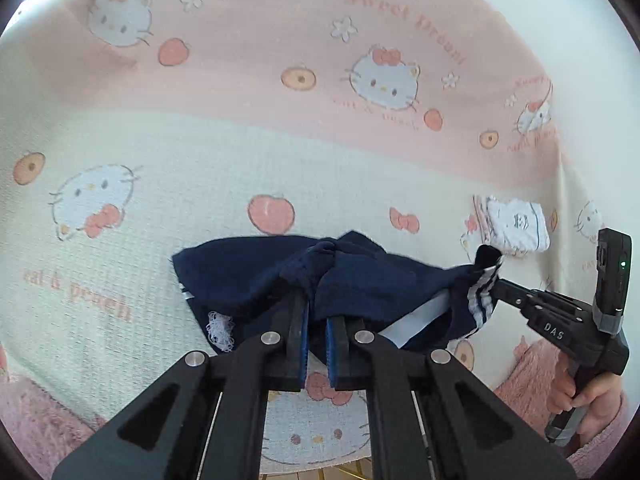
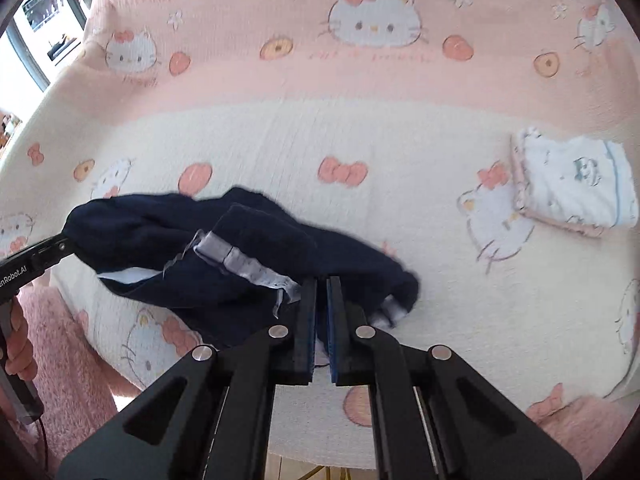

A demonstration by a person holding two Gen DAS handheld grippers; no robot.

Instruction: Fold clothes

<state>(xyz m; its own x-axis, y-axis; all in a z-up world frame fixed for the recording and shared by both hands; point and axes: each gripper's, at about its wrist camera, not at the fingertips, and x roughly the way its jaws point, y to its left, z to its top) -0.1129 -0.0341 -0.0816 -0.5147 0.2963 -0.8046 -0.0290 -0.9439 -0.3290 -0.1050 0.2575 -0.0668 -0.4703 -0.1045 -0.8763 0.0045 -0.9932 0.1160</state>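
A navy blue garment point(image 1: 256, 276) with white stripes and a bit of white lace hangs bunched between my two grippers, just above the cat-print blanket point(image 1: 180, 168). My left gripper point(image 1: 318, 256) is shut on a fold of it. My right gripper point(image 2: 322, 284) is shut on its striped edge, and it also shows in the left wrist view point(image 1: 490, 266) at the garment's right end. The garment point(image 2: 168, 236) sags in the middle. The left gripper point(image 2: 66, 244) holds its far left end in the right wrist view.
A folded white and pink garment point(image 2: 576, 184) lies on the blanket to the right, also in the left wrist view point(image 1: 516, 224). A fluffy pink rug point(image 2: 72, 360) lies below the blanket's front edge. A window point(image 2: 44, 20) is at the far left.
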